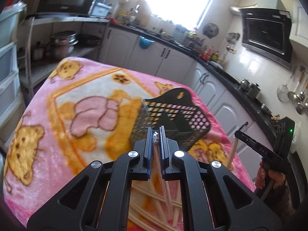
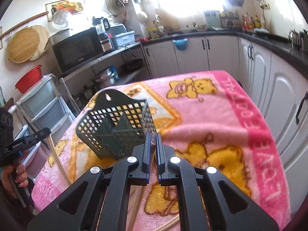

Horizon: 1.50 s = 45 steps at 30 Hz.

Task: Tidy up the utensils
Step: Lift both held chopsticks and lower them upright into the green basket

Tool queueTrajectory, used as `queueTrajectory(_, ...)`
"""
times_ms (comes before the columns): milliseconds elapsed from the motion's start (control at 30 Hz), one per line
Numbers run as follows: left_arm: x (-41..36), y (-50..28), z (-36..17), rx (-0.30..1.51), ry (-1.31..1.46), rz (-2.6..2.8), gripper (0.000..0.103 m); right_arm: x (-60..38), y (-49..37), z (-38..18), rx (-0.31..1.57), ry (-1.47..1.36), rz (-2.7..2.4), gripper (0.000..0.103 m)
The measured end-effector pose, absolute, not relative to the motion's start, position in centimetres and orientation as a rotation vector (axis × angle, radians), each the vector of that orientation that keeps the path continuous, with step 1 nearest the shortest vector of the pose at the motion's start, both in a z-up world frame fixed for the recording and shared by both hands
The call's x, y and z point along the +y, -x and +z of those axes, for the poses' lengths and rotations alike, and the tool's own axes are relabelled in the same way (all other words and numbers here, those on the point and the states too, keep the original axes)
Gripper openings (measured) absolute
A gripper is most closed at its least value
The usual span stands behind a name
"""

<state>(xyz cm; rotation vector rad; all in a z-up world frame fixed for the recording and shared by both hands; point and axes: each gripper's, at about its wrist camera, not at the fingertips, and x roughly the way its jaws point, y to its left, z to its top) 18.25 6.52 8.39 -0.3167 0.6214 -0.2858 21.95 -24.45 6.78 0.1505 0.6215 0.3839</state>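
A black mesh utensil basket lies tilted on the pink blanket-covered table; it also shows in the right wrist view. My left gripper is shut on a plastic-wrapped pair of chopsticks, just in front of the basket's mouth. My right gripper is shut on a wooden chopstick, right of the basket's lower corner. Loose wooden chopsticks lie on the blanket below the left gripper. The right gripper also shows in the left wrist view, holding a chopstick.
Kitchen cabinets and a dark counter run behind and right of the table. A shelf with pots and plastic drawers stand to the left. The left gripper shows at the right wrist view's left edge.
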Motion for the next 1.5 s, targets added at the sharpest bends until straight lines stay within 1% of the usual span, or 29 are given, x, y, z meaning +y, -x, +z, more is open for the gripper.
queueTrajectory(600,0.4,-18.9,14.3,0.513,0.216,-0.448,0.003,-23.5,-19.3,12.9,0.452,-0.103,0.386,0.005)
queueTrajectory(1067,-0.5,-20.1,19.5,0.392,0.201,-0.475,0.003,-23.0,-19.2,17.1,0.355,-0.096,0.404,0.005)
queueTrajectory(1367,-0.4,-21.9,23.4,0.299,0.183,-0.420,0.003,-21.9,-20.2,21.8,0.226,-0.092,0.433,0.005)
queueTrajectory(1500,-0.4,-22.7,24.3,0.264,0.161,-0.378,0.003,-21.6,-21.6,22.8,0.204,-0.102,0.435,0.005)
